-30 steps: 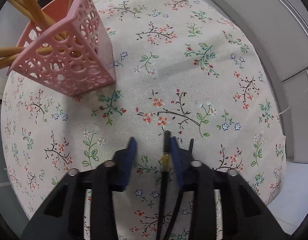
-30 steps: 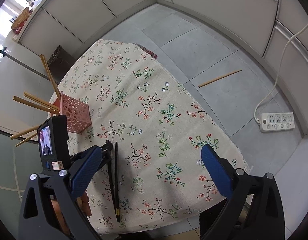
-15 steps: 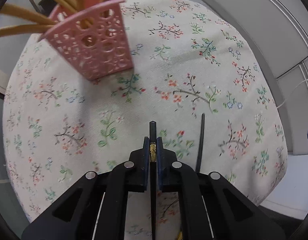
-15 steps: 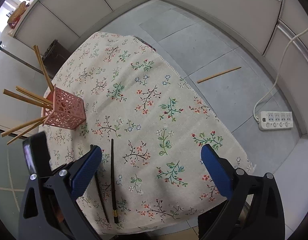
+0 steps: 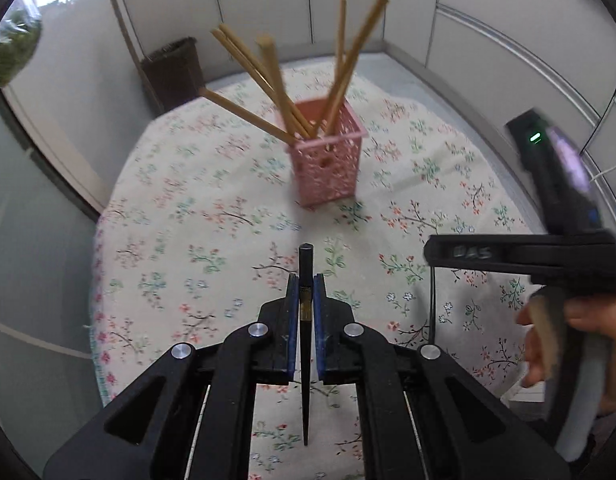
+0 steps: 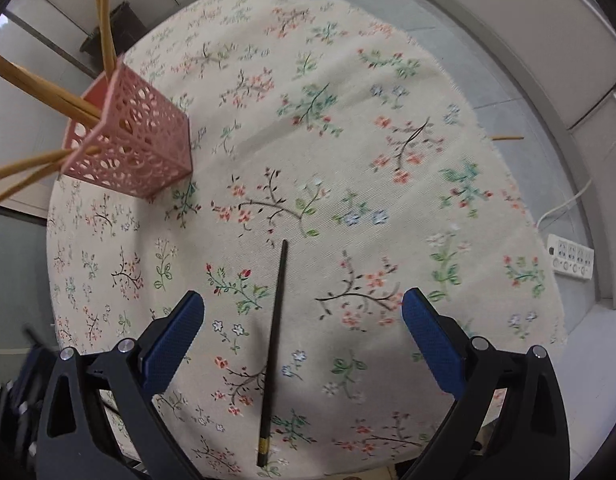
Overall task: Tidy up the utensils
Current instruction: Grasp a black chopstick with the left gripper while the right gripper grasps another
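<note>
My left gripper (image 5: 306, 280) is shut on a black chopstick (image 5: 306, 256), held clear of the floral tablecloth with its tip pointing toward the pink lattice holder (image 5: 327, 164). Several wooden chopsticks (image 5: 268, 76) fan out of that holder. A second black chopstick (image 6: 274, 344) lies on the cloth, and my right gripper (image 6: 304, 340) hangs open above it, one blue finger on each side, not touching. The pink holder (image 6: 128, 140) stands at the upper left in the right wrist view.
The round table's cloth (image 6: 347, 140) ends close behind the grippers. A wooden chopstick (image 6: 507, 137) lies on the floor beyond the right edge, near a white power strip (image 6: 571, 256). A dark bin (image 5: 174, 68) stands behind the table. A hand (image 5: 567, 332) grips the right tool.
The left jaws closed on one black chopstick and lifted it, tilting up toward the holder. The right gripper came down and across over the other black chopstick, still open.
</note>
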Demonstrator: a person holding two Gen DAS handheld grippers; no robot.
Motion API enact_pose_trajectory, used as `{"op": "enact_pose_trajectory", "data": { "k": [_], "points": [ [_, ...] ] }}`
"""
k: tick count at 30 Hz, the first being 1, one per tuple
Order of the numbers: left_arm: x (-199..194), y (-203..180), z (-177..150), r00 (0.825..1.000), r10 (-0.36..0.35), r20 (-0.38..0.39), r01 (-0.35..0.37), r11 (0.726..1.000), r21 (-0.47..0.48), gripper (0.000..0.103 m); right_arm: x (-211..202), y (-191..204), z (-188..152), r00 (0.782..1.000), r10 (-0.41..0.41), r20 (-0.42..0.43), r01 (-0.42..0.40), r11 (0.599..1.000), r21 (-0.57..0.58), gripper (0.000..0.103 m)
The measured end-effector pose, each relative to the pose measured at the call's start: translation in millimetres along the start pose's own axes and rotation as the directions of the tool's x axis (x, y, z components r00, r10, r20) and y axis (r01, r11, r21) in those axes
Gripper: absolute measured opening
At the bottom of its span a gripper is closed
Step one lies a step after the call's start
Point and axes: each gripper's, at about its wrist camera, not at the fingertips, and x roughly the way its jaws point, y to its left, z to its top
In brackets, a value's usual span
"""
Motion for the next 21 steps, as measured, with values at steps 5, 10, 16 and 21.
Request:
{"op": "enact_pose_trajectory", "data": {
  "k": [5, 10, 16, 21],
  "points": [
    [-20, 13, 0, 0.997, 0.037, 0.074, -0.036, 0.999, -0.014, 0.007, 30, 13, -1, 0.996, 0.017, -0.084, -0.014, 1.0, 0.025, 0.089],
    [-29, 27, 4, 0.994, 0.034, 0.101, -0.03, 0.998, -0.046, 0.007, 39, 25, -4, 0.995, 0.019, -0.094, -0.017, 0.999, 0.027, 0.078],
    [-33, 37, 6, 0.993, 0.035, 0.11, -0.026, 0.996, -0.08, 0.007, 37, 37, -13, 0.997, -0.071, -0.038, 0.07, 0.997, -0.029, 0.033],
    [-35, 41, 7, 0.993, 0.031, 0.114, -0.021, 0.996, -0.091, 0.007, 36, 47, -24, 0.999, -0.047, -0.006, 0.047, 0.996, -0.082, 0.006]
  ]
}}
